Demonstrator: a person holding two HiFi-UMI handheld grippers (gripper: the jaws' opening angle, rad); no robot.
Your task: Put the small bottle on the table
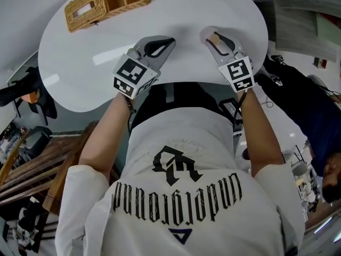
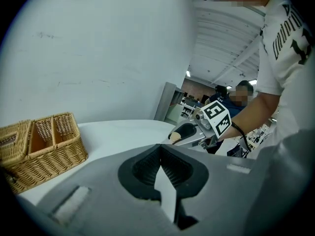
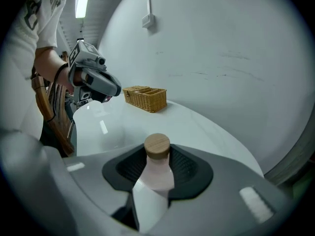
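Small pink wooden-capped bottle [image 3: 158, 173] is held in the right gripper [image 1: 218, 40] above the round white table [image 1: 106, 73]; the left gripper [image 2: 161, 149] is closed, empty. Next, it should be stood down gently.

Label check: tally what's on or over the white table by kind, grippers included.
small bottle: 1
wicker basket: 1
grippers: 2, the left gripper and the right gripper
total: 4
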